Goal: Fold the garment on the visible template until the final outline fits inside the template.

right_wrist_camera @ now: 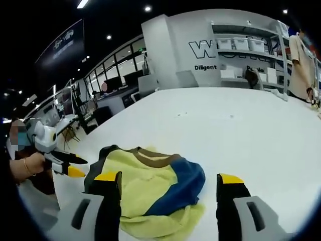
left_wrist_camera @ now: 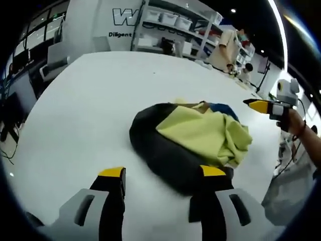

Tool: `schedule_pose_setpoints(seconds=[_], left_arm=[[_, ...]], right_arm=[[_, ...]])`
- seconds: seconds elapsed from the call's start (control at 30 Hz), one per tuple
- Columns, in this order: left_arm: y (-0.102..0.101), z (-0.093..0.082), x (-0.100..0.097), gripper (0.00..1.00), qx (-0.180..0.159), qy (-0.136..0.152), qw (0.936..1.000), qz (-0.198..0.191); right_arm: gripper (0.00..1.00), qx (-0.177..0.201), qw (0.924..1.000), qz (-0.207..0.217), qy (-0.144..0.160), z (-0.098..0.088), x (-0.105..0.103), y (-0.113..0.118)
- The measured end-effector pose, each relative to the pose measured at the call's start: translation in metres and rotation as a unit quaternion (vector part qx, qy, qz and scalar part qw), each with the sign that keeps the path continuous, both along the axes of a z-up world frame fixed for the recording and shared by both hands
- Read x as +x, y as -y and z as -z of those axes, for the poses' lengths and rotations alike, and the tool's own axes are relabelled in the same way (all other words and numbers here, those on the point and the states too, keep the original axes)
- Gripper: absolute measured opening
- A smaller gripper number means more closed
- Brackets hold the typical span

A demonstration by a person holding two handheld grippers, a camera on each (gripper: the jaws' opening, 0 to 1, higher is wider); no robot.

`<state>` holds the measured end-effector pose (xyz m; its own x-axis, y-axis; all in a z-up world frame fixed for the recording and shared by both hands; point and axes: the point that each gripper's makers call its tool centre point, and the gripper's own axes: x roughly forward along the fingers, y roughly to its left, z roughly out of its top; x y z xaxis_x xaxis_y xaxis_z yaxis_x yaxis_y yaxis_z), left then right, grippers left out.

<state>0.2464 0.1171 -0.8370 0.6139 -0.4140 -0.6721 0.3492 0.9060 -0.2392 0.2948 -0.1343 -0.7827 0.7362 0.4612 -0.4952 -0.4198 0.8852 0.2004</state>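
Garment [left_wrist_camera: 205, 133]: a crumpled yellow-green top with a brown neckband and a blue panel is seen bunched in a heap, not laid flat; in the right gripper view [right_wrist_camera: 150, 188] the blue part is turned toward the right.
Template [left_wrist_camera: 160, 150]: a dark, rounded sheet is seen lying on the table under the garment, its near and left edge left uncovered.
Table [left_wrist_camera: 90, 100]: a broad white surface on which template and garment are found, near the edge closest to the person.
Left gripper [left_wrist_camera: 163, 173]: yellow-tipped black jaws are held spread apart and nothing is gripped; the right-hand tip is seen over the near edge of the template, whether touching cannot be told. In the right gripper view [right_wrist_camera: 75, 168] it is held in a hand at the left, just beside the garment.
Right gripper [right_wrist_camera: 168, 178]: jaws are spread wide with nothing between them, and are held over the garment. In the left gripper view [left_wrist_camera: 263, 106] it is seen at the right, beside the heap.
Background: shelving [left_wrist_camera: 175, 22] with white bins is seen behind the table.
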Motion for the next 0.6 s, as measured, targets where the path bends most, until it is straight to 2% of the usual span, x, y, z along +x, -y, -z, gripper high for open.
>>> schedule_pose_setpoints(seconds=[0.2,0.4,0.6], left_arm=[[0.014,0.005,0.004,0.39,-0.049,-0.021,0.9986,0.004],[0.015,0.012,0.007,0.3,-0.052,-0.037,0.9979,-0.008],[0.017,0.016,0.006,0.27,-0.051,-0.044,0.9977,-0.011]], right_arm=[[0.66,-0.013,0.9997,-0.004,-0.021,0.028,0.012,0.0],[0.56,-0.025,0.9993,0.005,-0.027,0.041,0.024,0.008],[0.47,-0.039,0.9987,0.006,-0.031,0.048,0.03,0.013]])
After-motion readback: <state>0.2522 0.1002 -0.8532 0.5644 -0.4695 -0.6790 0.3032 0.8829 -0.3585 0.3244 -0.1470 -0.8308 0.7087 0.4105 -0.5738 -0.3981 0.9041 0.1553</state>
